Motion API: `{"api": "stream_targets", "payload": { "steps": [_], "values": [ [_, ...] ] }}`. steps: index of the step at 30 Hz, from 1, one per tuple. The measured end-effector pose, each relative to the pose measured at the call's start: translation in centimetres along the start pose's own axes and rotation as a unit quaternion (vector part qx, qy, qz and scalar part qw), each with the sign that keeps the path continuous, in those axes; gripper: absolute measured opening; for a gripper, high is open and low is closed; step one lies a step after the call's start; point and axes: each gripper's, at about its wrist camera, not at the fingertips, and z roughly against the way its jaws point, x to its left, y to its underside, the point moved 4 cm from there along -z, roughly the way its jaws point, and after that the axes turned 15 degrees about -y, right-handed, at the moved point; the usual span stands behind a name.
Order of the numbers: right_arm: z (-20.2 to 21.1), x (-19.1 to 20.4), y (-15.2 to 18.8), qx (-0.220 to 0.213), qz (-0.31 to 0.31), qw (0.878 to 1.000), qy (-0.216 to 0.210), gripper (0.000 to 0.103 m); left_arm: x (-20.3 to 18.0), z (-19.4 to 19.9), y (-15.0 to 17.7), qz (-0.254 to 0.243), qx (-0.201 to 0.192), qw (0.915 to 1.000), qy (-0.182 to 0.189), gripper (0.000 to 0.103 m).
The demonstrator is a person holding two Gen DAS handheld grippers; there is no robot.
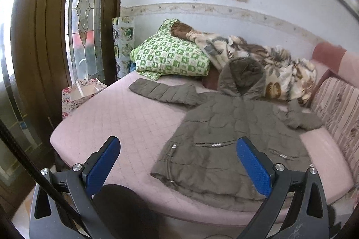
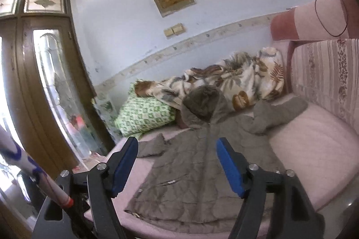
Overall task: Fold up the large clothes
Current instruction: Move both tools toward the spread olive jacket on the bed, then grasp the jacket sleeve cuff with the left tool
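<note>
Jacket (image 1: pixel 226 140) is found laid flat on the bed (image 1: pixel 116 118), hem toward the near edge and hood (image 1: pixel 243 76) toward the far edge, where a pillow (image 1: pixel 170 55) and blanket (image 1: pixel 269 64) are heaped. One sleeve (image 1: pixel 163 91) is stretched toward the bed's left edge; the other (image 1: pixel 303 118) lies bunched near the right edge. This spread-out placement is judged to prepare the garment for folding. The left hand-held gripper (image 1: pixel 178 167) is held released over the hem, grasping nothing. The right hand-held gripper (image 2: pixel 177 167) is likewise released above the jacket (image 2: pixel 202 183), not touching it. No fold is yet made.
</note>
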Motion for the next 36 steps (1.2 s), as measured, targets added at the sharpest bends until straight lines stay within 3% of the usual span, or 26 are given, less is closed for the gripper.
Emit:
{"api": "stream_targets", "payload": {
  "steps": [5, 11, 14, 18, 23, 30, 34, 36],
  "values": [
    [-3.3, -3.5, 0.8, 0.049, -0.038, 0.998, 0.018, 0.085, -0.7, -2.9, -0.2, -0.031, 0.003, 0.999, -0.032, 0.103],
    [-7.0, -6.9, 1.4, 0.081, -0.065, 0.994, -0.012, 0.09, -2.0, -7.0, -0.1, -0.053, 0.019, 0.9971, -0.051, 0.103],
    [-9.1, -8.4, 1.9, 0.1, -0.059, 0.993, 0.013, 0.091, -2.5, -9.5, -0.3, -0.066, 0.03, 0.9955, -0.06, 0.103],
    [-11.6, -10.5, 2.1, 0.115, -0.062, 0.991, 0.032, 0.091, -3.9, -14.2, 0.5, -0.105, 0.088, 0.9904, -0.021, 0.103],
    [-14.5, -12.7, 2.1, 0.123, -0.049, 0.989, 0.063, 0.091, -4.0, -19.7, 3.2, -0.067, 0.21, 0.9753, 0.02, 0.101],
    [-20.2, -16.2, 3.3, 0.16, -0.023, 0.98, 0.117, 0.091, -3.1, -25.3, 1.9, -0.039, 0.189, 0.9805, -0.034, 0.101],
    [-23.1, -17.4, 4.6, 0.18, 0.004, 0.975, 0.13, 0.091, -1.2, -29.0, 0.3, 0.02, 0.2, 0.9778, -0.06, 0.101],
    [-24.4, -17.8, 5.1, 0.19, 0.018, 0.973, 0.131, 0.091, -0.7, -31.1, -0.5, 0.021, 0.208, 0.9752, -0.073, 0.101]
  ]
}}
